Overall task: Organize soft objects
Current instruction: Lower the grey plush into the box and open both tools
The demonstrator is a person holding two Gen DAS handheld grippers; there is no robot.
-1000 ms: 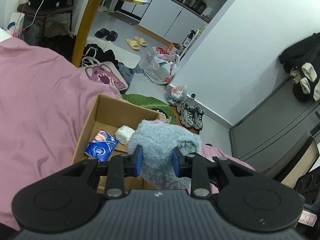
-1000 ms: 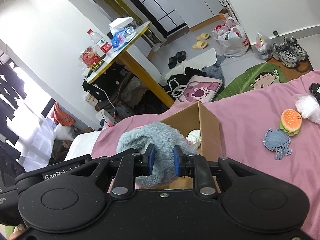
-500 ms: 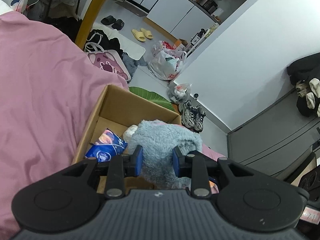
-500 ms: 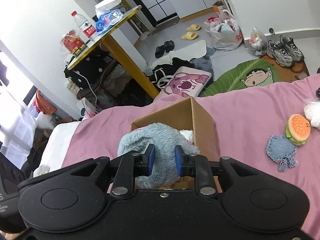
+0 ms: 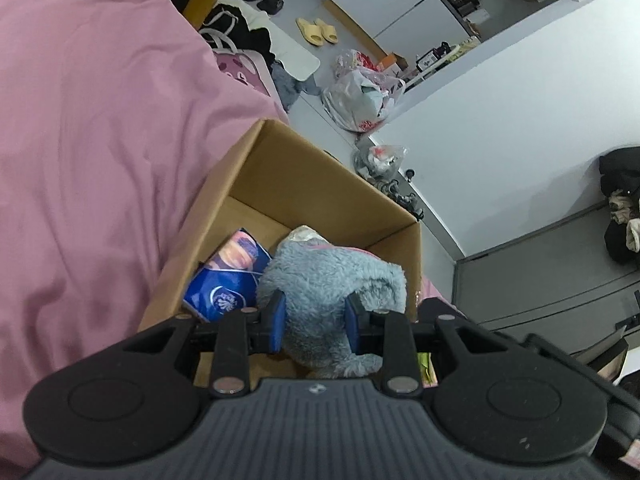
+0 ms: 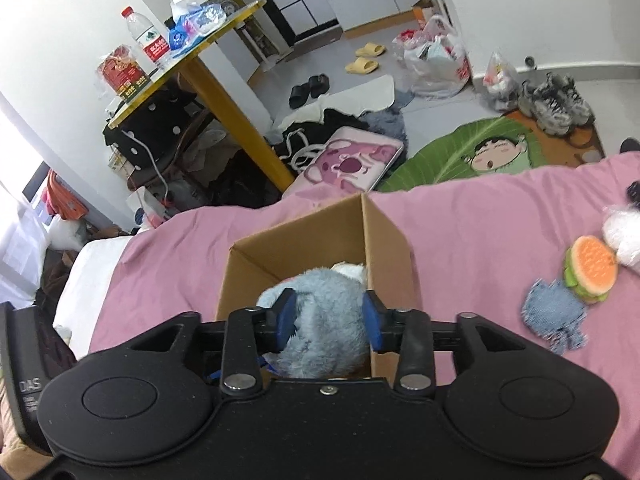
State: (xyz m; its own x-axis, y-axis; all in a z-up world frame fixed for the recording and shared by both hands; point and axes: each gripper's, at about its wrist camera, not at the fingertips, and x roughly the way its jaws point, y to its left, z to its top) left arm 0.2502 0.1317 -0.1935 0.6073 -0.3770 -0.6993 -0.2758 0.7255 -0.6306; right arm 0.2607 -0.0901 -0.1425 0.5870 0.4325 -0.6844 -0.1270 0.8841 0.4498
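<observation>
A grey-blue fluffy plush sits low inside the open cardboard box on the pink bedsheet. My left gripper is shut on it, blue pads pressed into the fur. In the right wrist view the same plush fills the gap of my right gripper, whose jaws are opening; the fur only brushes the pads. A blue packet and a white soft item lie in the box beside the plush.
On the sheet right of the box lie a burger plush, a denim-blue piece and a white fluffy toy. Beyond the bed edge the floor holds bags, shoes, slippers and a yellow-legged table.
The plush has gone down from above the box rim into the box with both grippers. The right jaws, tight on the fur before, now stand clearly wider.
</observation>
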